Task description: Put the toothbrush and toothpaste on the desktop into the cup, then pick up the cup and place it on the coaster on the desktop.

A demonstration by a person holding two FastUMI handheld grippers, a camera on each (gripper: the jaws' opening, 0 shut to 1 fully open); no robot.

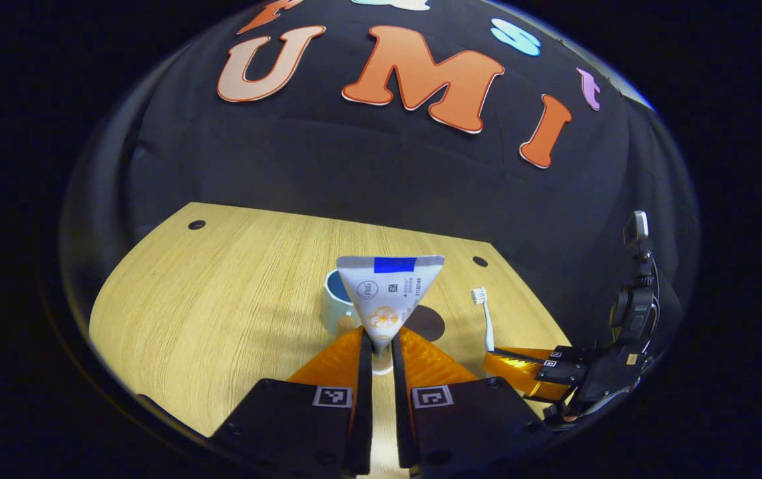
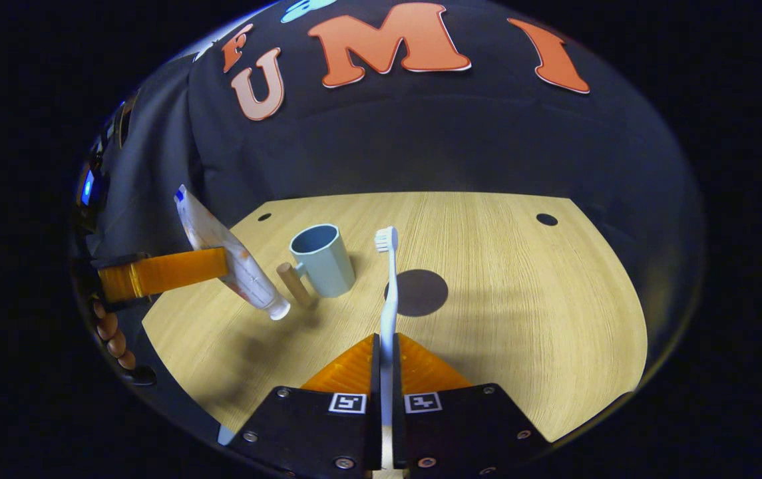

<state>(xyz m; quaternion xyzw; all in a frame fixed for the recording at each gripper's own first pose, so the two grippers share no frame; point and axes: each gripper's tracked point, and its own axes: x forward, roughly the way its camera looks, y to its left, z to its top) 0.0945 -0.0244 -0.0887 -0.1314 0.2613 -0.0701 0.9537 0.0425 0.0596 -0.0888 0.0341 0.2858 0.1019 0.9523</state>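
We found the left gripper (image 1: pixel 381 346) with jaws closed on the toothpaste (image 1: pixel 388 296), cap down, and the right gripper (image 2: pixel 385 356) clamping the toothbrush (image 2: pixel 388 293) upright, both lifted near the cup (image 2: pixel 319 259), presumably for dropping in; the coaster (image 2: pixel 418 293) lay just beside the cup.
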